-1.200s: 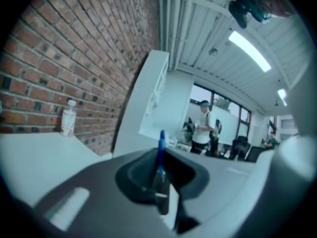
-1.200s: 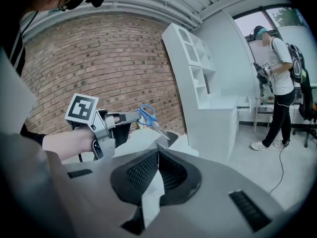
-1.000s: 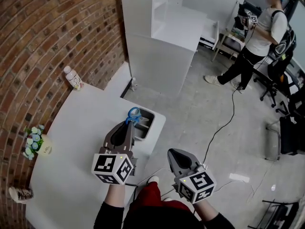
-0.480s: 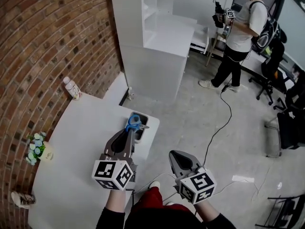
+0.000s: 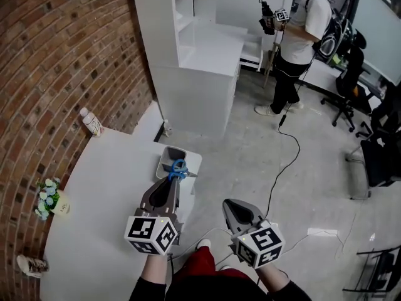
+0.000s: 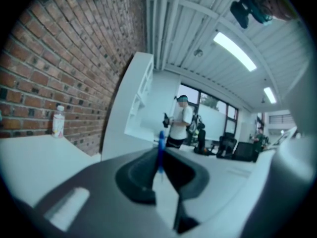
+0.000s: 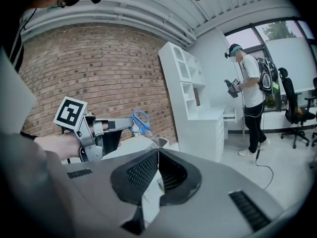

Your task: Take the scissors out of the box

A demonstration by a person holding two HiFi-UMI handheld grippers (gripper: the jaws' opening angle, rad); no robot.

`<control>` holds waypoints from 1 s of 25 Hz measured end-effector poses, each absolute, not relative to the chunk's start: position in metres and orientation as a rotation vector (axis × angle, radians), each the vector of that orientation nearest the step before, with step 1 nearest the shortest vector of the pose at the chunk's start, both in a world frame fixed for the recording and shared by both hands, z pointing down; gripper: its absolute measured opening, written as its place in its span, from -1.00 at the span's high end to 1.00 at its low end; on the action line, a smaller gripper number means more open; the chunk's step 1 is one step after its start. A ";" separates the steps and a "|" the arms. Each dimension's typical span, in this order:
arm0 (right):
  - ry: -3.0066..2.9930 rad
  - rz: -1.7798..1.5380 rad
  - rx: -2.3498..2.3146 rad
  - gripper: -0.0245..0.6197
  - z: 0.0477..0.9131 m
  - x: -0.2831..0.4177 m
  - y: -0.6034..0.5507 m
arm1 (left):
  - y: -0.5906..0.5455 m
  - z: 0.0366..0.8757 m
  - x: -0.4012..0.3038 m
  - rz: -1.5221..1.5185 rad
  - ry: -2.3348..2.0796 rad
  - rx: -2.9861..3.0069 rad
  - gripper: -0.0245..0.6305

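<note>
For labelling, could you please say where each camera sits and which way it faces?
Head view: on the head, facing steeply down; table, box, forearms, left claw, right claw.
Left gripper view: on left claw, along its jaws shut on scissors, towards a bystander.
Right gripper view: on right claw, facing left claw, left hand, brick wall.
Shared: scissors, in all three.

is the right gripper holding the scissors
No, the scissors are held by the left gripper, while the right gripper has its jaws together on nothing.
</note>
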State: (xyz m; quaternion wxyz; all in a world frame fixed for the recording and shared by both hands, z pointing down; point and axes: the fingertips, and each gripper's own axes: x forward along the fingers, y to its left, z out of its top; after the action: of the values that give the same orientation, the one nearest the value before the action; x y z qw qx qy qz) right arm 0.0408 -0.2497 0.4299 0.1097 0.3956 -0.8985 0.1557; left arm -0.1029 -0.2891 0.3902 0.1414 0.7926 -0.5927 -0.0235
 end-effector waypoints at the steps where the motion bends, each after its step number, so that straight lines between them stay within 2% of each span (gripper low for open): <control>1: -2.640 0.457 1.167 0.90 0.430 0.043 -0.247 | -0.286 0.391 -0.100 -0.065 -1.705 2.290 0.83; 25: -2.598 0.474 1.335 0.90 0.424 0.119 -0.190 | -0.214 0.411 -0.023 0.020 -1.590 2.332 0.83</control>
State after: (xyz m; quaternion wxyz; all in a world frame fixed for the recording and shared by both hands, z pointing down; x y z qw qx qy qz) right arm 0.1189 -0.1900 0.4245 0.0910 0.4492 -0.8743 0.1597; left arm -0.0229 -0.2141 0.4112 0.1586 0.8158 -0.5562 0.0070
